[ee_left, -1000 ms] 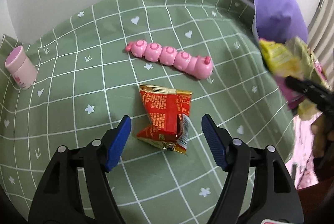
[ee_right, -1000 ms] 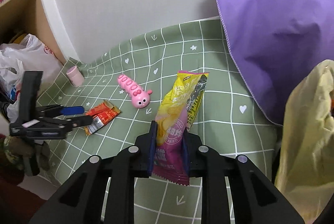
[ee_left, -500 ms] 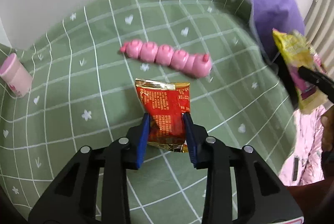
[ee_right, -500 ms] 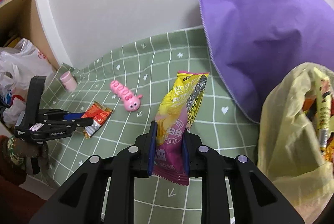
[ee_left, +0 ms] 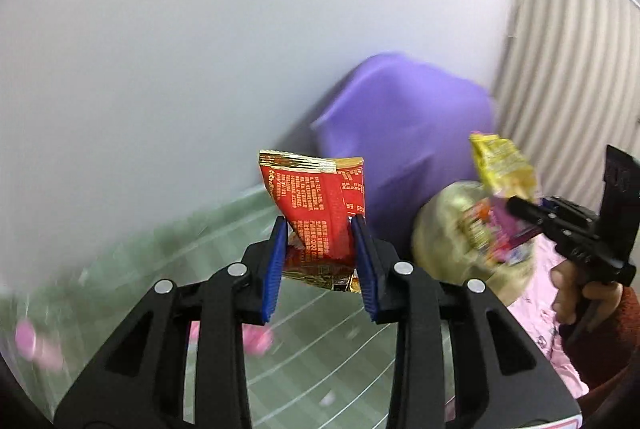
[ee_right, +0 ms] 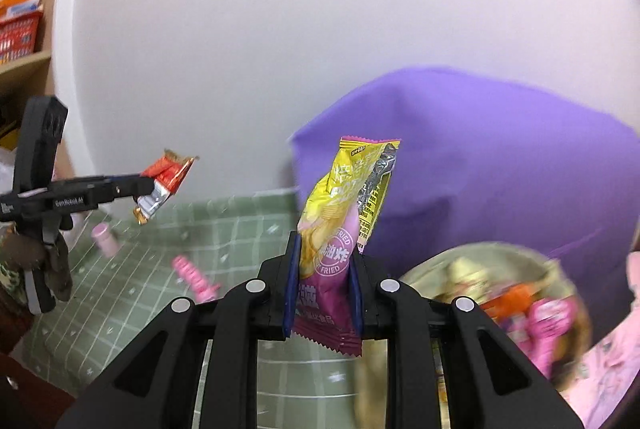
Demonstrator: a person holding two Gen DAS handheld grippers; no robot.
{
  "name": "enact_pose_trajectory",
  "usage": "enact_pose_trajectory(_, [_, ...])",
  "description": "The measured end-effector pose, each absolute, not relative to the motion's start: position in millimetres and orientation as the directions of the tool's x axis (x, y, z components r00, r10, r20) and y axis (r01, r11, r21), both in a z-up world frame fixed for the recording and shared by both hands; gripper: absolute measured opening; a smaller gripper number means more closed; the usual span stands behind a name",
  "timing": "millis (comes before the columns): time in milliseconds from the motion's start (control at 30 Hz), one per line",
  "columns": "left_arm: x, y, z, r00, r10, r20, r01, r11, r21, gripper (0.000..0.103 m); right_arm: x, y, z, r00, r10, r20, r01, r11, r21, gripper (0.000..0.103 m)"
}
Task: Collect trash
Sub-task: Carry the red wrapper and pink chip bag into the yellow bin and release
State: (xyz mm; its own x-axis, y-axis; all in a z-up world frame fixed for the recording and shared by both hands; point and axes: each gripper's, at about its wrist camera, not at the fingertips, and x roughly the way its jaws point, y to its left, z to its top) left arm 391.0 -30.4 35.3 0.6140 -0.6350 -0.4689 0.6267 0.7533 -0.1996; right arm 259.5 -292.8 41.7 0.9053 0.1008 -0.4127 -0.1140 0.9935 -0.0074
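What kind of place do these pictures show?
Probably a room in a home. A table with a green checked cloth stands against a white wall, a wooden shelf holds packets, and a yellowish bag holds snack wrappers.

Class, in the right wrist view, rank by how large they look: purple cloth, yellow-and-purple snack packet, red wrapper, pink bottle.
1. purple cloth
2. yellow-and-purple snack packet, though nearness to the camera enlarges it
3. red wrapper
4. pink bottle

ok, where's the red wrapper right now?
Clamped in the left gripper, the red wrapper is off the green tablecloth, left of the purple bag.
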Motion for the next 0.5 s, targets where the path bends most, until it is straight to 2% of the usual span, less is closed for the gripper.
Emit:
enact_pose_trajectory(300, [380.5, -158.1, 63.6, 0.419, -0.788, -0.452, 0.83, 0.534, -0.162, 0.031, 209.0, -378.4, 66.9, 0.92, -0.144, -0.365, 0.133, 0.99, -0.054, 0.021])
enact_pose_trajectory(500, [374.3, -232.4, 40.8, 0.273, -0.809, -0.521, 0.903, 0.402, -0.152, 0.031, 179.7, -429.8, 53.6, 0.887, -0.226, -0.403, 0.249, 0.968, 0.005, 0.021])
